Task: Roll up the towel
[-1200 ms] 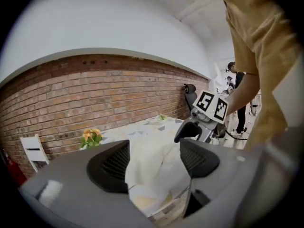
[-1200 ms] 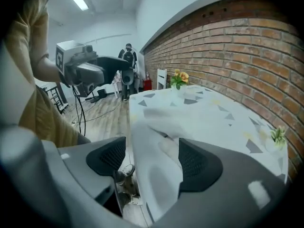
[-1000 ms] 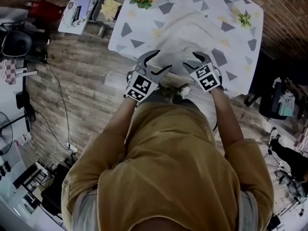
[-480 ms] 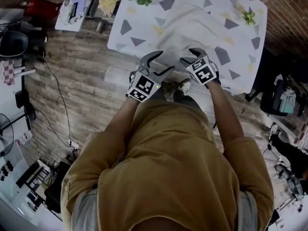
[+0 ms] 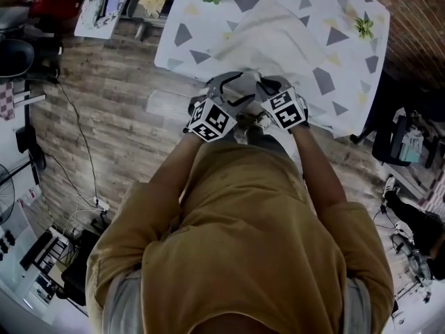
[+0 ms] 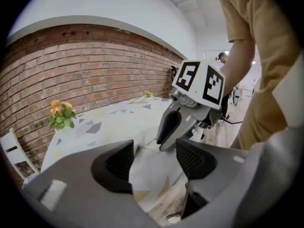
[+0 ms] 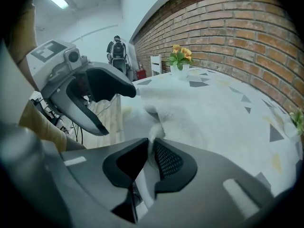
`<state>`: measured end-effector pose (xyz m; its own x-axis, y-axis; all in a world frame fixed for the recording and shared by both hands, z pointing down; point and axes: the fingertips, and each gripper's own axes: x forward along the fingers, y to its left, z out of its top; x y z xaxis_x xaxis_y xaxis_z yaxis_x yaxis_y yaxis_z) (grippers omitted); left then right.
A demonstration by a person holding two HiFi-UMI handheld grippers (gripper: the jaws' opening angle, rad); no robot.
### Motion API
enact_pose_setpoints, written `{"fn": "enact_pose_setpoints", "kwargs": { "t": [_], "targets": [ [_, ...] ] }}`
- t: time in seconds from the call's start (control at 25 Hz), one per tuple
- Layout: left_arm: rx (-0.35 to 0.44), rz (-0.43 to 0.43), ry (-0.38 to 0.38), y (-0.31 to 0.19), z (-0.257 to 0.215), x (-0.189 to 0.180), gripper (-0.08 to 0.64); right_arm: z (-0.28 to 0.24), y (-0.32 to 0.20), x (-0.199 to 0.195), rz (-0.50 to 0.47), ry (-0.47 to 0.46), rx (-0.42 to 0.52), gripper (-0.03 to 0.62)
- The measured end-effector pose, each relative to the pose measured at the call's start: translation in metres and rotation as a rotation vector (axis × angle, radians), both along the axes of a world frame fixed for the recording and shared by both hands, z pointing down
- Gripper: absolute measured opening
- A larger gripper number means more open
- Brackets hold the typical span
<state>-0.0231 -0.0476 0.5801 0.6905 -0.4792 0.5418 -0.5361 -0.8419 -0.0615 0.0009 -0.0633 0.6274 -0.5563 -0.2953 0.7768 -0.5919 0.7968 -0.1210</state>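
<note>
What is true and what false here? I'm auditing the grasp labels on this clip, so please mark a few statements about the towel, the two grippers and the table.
1. The right gripper is shut on the towel. True: an edge fold sits pinched between its pads, and its jaws have just been closing.
2. The left gripper is clamped on the towel too. False: its jaws stand apart, with the towel's edge between them but not pressed.
3. Yellow flowers stand on the table. True.
4. The towel is fully rolled up. False: it lies mostly spread out on the table.
5. The wall beside the table is white tile. False: it is a brick wall.
</note>
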Motion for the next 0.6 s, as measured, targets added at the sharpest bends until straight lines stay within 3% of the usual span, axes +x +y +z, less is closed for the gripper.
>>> {"fn": "enact_pose_setpoints", "kwargs": {
  "t": [0.32, 0.52, 0.6],
  "targets": [
    [0.097, 0.232, -0.16, -0.006, 0.019, 0.018, 0.301, -0.016, 0.003, -0.004, 0.004, -0.06, -0.039, 0.051],
    [0.185, 0.332, -0.257, -0.011, 0.026, 0.02, 0.301, -0.028, 0.0, -0.003, 0.01, -0.122, -0.078, 0.049],
    [0.207, 0.351, -0.261, -0.013, 0.023, 0.021, 0.301, -0.033, 0.002, -0.004, -0.007, -0.143, -0.093, 0.049]
  ]
}}
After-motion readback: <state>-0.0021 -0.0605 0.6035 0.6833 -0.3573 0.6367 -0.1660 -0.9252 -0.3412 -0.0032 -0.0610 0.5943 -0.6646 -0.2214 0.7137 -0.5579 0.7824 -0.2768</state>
